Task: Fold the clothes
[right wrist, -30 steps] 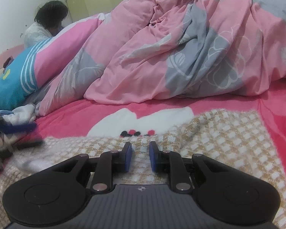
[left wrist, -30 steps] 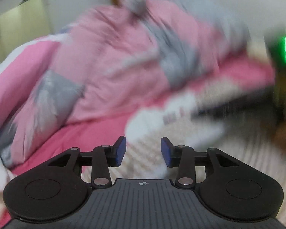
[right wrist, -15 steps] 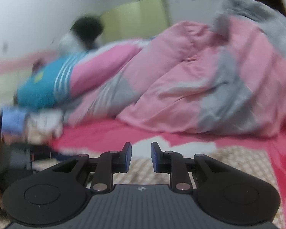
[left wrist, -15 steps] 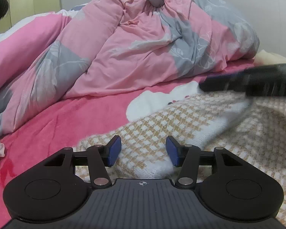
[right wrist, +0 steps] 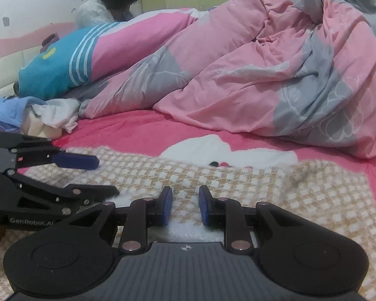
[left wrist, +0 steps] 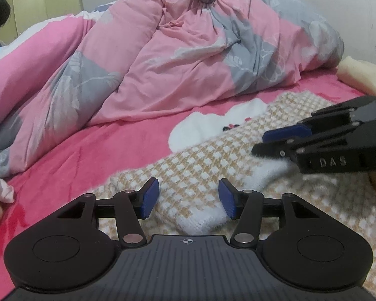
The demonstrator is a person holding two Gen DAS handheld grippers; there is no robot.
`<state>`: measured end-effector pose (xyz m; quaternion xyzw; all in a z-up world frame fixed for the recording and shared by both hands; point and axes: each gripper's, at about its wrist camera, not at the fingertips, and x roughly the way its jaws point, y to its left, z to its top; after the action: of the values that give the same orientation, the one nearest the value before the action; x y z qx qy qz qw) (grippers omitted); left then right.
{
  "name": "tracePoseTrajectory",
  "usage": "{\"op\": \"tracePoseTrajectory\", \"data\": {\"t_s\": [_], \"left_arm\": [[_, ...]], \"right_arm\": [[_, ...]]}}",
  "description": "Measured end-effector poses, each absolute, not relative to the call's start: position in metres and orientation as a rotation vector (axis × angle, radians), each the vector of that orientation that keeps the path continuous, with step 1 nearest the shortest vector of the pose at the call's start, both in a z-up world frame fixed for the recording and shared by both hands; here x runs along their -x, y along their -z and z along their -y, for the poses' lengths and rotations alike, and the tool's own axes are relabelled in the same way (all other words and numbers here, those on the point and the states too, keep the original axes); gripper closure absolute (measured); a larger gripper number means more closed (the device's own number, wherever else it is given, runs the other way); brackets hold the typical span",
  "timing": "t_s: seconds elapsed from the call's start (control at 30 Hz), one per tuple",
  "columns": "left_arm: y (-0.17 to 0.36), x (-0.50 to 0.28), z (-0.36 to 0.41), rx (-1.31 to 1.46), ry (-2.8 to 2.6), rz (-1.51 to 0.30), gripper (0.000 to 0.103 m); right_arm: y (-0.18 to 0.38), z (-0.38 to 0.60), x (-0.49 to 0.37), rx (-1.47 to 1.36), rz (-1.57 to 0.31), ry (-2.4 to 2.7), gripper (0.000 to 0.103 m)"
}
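Moved: both grippers now lower, over the sweater (left wrist: 193,170) on the pink sheet (left wrist: 100,150).
Left gripper (left wrist: 188,199): jaws wide apart, empty.
Right gripper (right wrist: 185,209): jaws narrowly parted, empty.
Right view only: person (right wrist: 105,5), white clothes (right wrist: 57,113).
Left view only: pillow (left wrist: 361,75).

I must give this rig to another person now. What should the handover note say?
Left gripper: open, holding nothing, low over the checked knit garment.
Right gripper: jaws apart by a narrow gap, holding nothing, also low over the garment, to the right of the left one.
The garment lies spread on the pink bed sheet, in front of the heaped pink and grey duvet.
Done: no fold visible.
Left: grasp an edge and make all folds.
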<state>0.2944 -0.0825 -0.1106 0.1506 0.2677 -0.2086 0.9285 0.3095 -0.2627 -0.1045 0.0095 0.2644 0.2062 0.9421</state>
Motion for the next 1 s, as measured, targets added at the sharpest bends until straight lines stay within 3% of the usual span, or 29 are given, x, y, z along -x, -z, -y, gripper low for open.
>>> {"op": "tracePoseTrajectory", "data": {"t_s": [0.3,0.53,0.8,1.0], "left_arm": [[0.097,-0.275,0.069,-0.247,0.361,-0.587,0.051],[0.064,-0.263,0.070,-0.194,0.385,-0.473,0.051],[0.109,-0.294,0.076,-0.186,0.311,-0.601,0.050],[0.094,-0.286,0.061,-0.093,0.316,-0.561,0.050]], "right_arm": [[0.106,0.268,-0.309,-0.055,-0.534,-0.435,0.079],[0.107,0.271,-0.310,-0.069,-0.533,-0.439,0.079],[0.107,0.273,-0.310,-0.082,-0.533,-0.446,0.079],[0.107,0.274,-0.310,-0.095,-0.533,-0.452,0.079]]}}
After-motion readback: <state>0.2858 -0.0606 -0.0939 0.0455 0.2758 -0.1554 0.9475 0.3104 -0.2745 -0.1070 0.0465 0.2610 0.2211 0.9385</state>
